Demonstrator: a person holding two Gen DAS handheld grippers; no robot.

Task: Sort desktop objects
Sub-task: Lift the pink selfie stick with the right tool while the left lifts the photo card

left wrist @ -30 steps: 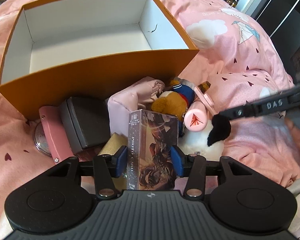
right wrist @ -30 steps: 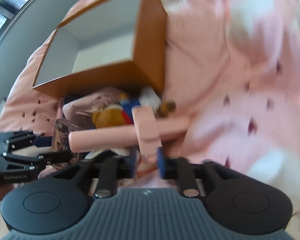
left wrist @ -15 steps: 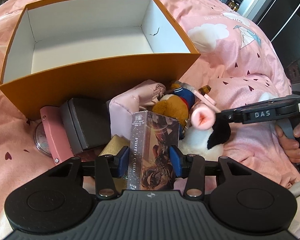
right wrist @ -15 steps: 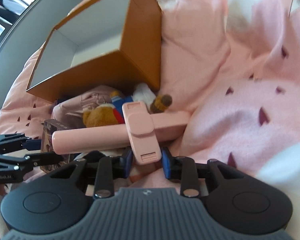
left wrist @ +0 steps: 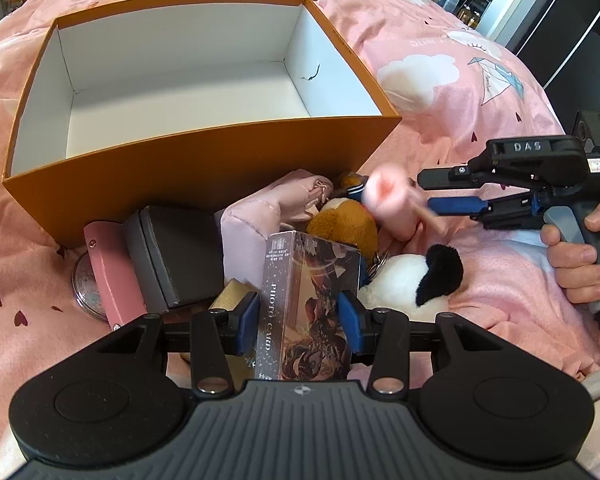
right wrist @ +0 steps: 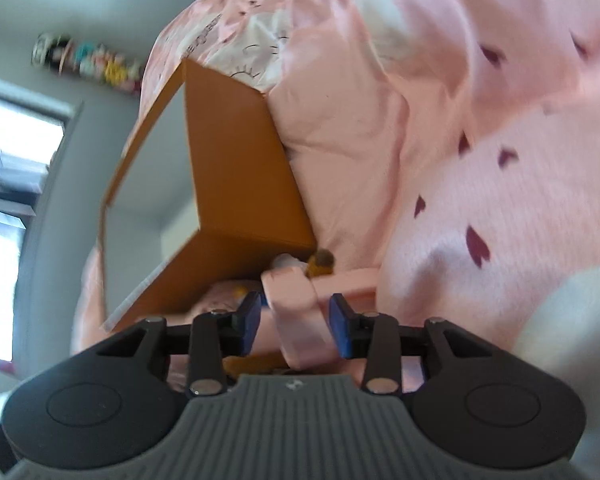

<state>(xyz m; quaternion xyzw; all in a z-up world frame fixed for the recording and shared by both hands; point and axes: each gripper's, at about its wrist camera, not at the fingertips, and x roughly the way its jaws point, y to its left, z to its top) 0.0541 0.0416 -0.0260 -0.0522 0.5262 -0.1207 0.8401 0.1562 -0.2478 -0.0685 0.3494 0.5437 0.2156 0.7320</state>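
My left gripper is shut on a dark photo card box and holds it upright over the pile. An open orange box with a white inside stands just beyond. My right gripper has its blue pads apart around a pink handheld fan; the pads do not visibly press it. In the left wrist view the right gripper sits at the right with the blurred pink fan at its tip. The orange box shows tilted in the right wrist view.
The pile on the pink duvet holds a grey case, a pink case, a round clear tin, a pink pouch, a brown plush and a white plush with a black ear.
The right gripper has tilted and swung, and its pads have spread apart around the pink fan. The fan's head has moved up and left. The left gripper has lifted slightly with the card box.
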